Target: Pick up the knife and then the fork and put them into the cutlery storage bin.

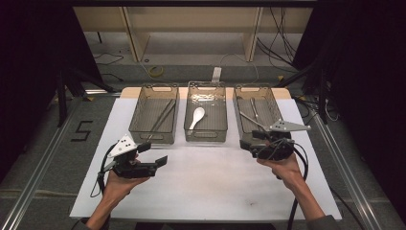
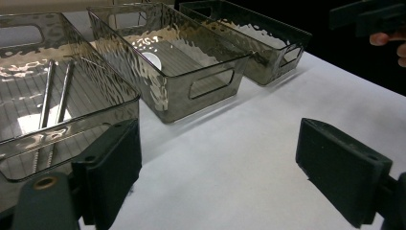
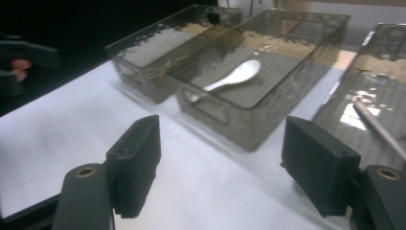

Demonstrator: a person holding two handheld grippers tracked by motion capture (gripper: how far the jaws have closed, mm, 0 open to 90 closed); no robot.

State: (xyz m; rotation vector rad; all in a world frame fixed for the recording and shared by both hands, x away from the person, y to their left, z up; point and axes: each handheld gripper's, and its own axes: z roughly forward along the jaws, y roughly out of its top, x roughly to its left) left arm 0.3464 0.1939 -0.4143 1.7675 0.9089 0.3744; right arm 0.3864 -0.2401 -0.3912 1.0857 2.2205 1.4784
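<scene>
**Both claws open and empty in front of the three bins**

I take the middle bin [image 1: 206, 120] as my landmark. The biggest thing before me is the tabletop [image 1: 210, 187], covered in white, with the bins lined up along its far edge and bare white between them and my hands.

The left bin [image 1: 154, 115] stands just beside the middle bin on its left, and the right bin [image 1: 257, 112] just beside it on its right. All three are smoked, clear plastic with cut-out handles.

My left claw [image 1: 154, 154] hovers on the near side of the middle bin and off to its left, in front of the left bin. In the left gripper view its jaws stand wide apart over the white surface with nothing between them. My right claw [image 1: 249, 143] sits near and to the right of the middle bin, at the near end of the right bin. In the right gripper view its jaws gape wide, also with nothing between them.

A pair of metal chopsticks [image 1: 162, 117] lies slantwise in the left bin. More metal cutlery [image 1: 253, 115] lies in the right bin; I cannot tell which pieces. The white spoon [image 1: 197, 117] lies inside the middle bin, bowl toward the far end.
</scene>
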